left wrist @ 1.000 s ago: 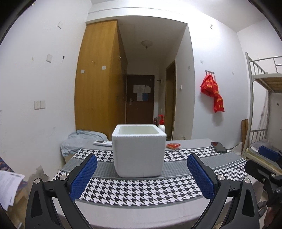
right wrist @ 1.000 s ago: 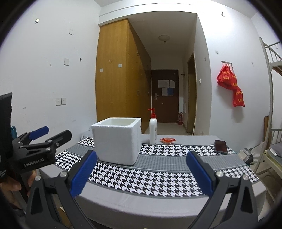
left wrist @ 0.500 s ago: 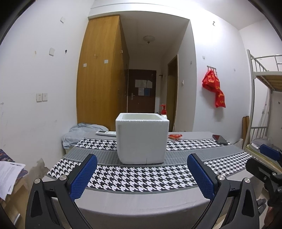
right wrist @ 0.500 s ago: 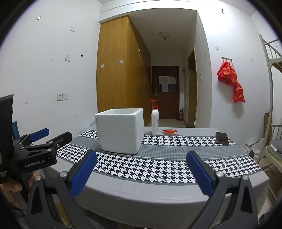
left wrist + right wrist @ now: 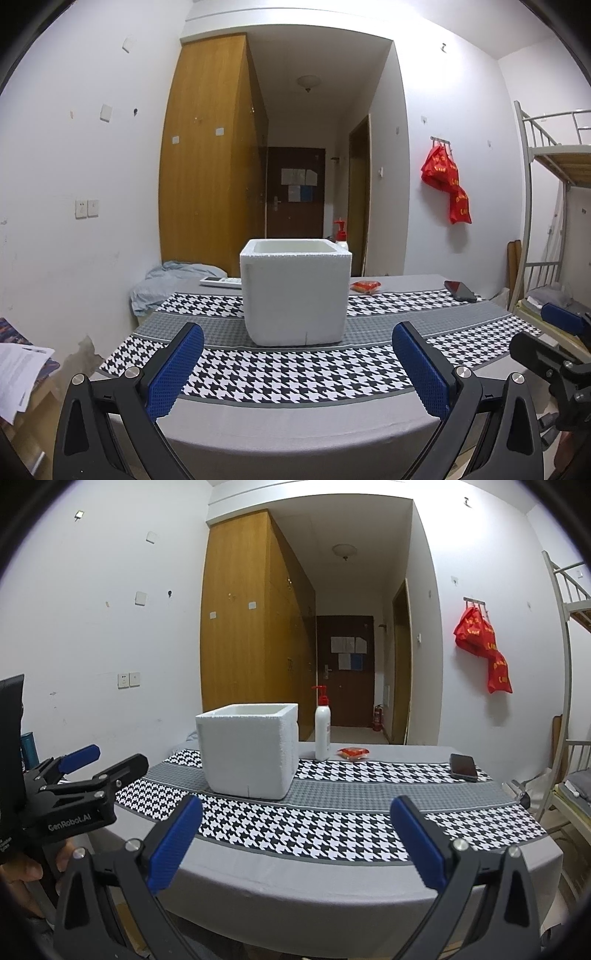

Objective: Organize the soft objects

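A white foam box stands open-topped on the houndstooth cloth of the table. A small red soft packet lies behind it to the right. A pale blue cloth is heaped at the table's far left corner. My left gripper hangs open before the table's near edge, straight in front of the box, nothing between its blue pads. My right gripper is open too, right of the box and short of the edge.
A white pump bottle with a red top stands behind the box. A dark phone lies far right, a white remote far left. Papers sit left of the table, a metal bunk bed right.
Both grippers have sunk lower and tilted up, so the table and the box sit lower in both views and the box's inside shows less. Both stay open.
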The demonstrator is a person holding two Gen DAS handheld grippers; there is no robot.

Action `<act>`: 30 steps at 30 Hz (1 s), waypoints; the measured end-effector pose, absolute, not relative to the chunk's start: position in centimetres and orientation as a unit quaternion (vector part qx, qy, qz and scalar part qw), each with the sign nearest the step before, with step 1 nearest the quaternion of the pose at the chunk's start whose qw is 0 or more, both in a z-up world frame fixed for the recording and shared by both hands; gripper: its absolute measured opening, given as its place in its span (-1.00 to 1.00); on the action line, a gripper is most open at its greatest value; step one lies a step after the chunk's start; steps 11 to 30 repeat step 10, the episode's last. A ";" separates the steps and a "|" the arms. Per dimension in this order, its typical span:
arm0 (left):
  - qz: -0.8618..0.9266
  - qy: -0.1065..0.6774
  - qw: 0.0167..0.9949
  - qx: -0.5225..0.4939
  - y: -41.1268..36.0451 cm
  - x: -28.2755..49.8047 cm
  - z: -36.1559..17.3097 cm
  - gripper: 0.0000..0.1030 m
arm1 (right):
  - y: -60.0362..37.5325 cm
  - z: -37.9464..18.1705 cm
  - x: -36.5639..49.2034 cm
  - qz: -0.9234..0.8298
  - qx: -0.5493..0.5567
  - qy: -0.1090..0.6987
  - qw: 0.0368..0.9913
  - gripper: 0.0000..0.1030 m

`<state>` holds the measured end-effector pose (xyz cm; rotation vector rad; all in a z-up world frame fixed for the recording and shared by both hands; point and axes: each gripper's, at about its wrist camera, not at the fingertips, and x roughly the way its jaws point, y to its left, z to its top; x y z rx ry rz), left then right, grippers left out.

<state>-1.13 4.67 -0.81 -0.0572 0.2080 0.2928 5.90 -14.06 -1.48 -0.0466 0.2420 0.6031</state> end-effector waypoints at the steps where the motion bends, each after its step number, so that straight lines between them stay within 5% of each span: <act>1: 0.147 0.102 0.983 -0.029 4.7 -1.2 -0.8 0.98 | -14.0 -1.5 5.8 0.296 -0.023 0.119 0.947 0.99; 30: 0.150 0.103 0.983 -0.027 4.6 -1.1 -0.7 0.98 | -13.9 -1.4 5.8 0.297 -0.025 0.120 0.947 0.99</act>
